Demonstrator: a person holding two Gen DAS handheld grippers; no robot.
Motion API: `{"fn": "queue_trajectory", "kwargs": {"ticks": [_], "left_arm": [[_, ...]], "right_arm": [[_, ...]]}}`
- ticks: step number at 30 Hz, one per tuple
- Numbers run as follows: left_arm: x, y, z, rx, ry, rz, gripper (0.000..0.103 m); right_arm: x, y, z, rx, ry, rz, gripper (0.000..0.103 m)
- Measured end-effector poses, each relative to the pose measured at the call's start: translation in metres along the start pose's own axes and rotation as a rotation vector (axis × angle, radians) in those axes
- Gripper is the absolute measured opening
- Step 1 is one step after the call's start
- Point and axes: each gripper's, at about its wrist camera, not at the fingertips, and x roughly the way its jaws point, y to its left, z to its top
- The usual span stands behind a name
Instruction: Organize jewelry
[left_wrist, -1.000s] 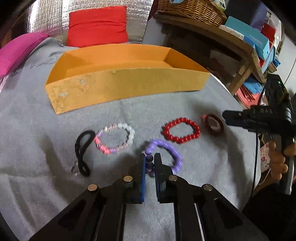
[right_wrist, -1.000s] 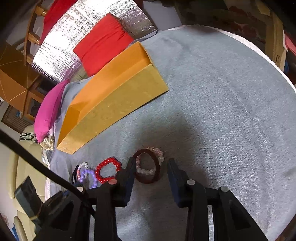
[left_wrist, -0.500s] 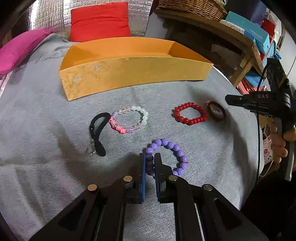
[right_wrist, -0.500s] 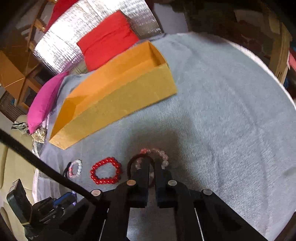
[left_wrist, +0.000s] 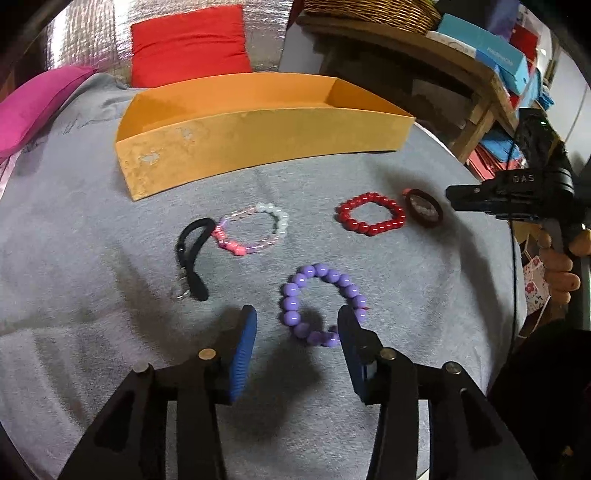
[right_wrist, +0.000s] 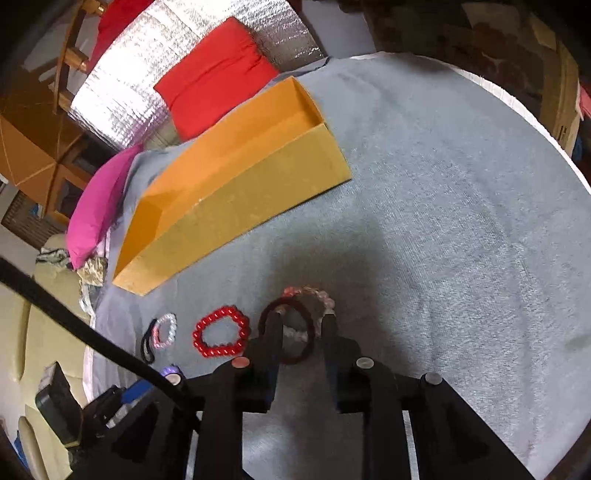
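Sorting is under way: the left gripper (left_wrist: 295, 332) jaws are opening, released around the purple bracelet (left_wrist: 321, 304) on the grey worktop (left_wrist: 110, 332). The right gripper (right_wrist: 301, 325) jaws, opening, straddle a dark ring (right_wrist: 288, 332); no grasp is seen. A fresh grip and a carry to the orange box (left_wrist: 258, 144) at 12 o'clock seem needed. Counted: six pieces, one box.

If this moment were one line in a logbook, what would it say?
left tongs: opening, purple bead bracelet loose between | right tongs: opening around dark brown ring bangle | orange cardboard tray: holds nothing visible
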Motion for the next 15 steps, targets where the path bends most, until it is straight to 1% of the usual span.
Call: {"fn": "queue_trajectory", "kwargs": {"ticks": [2, 5, 7, 11, 12, 13, 15], "left_arm": [[0.001, -0.005, 0.001, 0.010, -0.002, -0.019, 0.054], [0.002, -0.011, 0.003, 0.019, -0.004, -0.042, 0.058], [0.005, -0.014, 0.004, 0.020, 0.003, -0.047, 0.059], [0.013, -0.016, 0.003, 0.023, 0.031, -0.036, 0.059], [0.015, -0.016, 0.003, 0.023, 0.033, -0.034, 0.059], [0.015, -0.015, 0.003, 0.022, 0.031, -0.034, 0.059], [0.013, -0.014, 0.003, 0.017, 0.022, -0.032, 0.059]], "right_arm": [[0.002, -0.002, -0.002, -0.003, 0.021, 0.007, 0.024], [0.007, 0.001, -0.005, -0.011, 0.043, 0.021, 0.024], [0.011, 0.006, -0.007, -0.027, 0.043, -0.001, 0.024], [0.020, 0.009, -0.008, -0.012, 0.049, -0.029, 0.023], [0.021, 0.010, -0.009, -0.022, 0.042, -0.043, 0.019], [0.020, 0.014, -0.010, -0.039, 0.033, -0.052, 0.009], [0.013, 0.020, -0.010, -0.079, -0.008, -0.061, 0.007]]}}
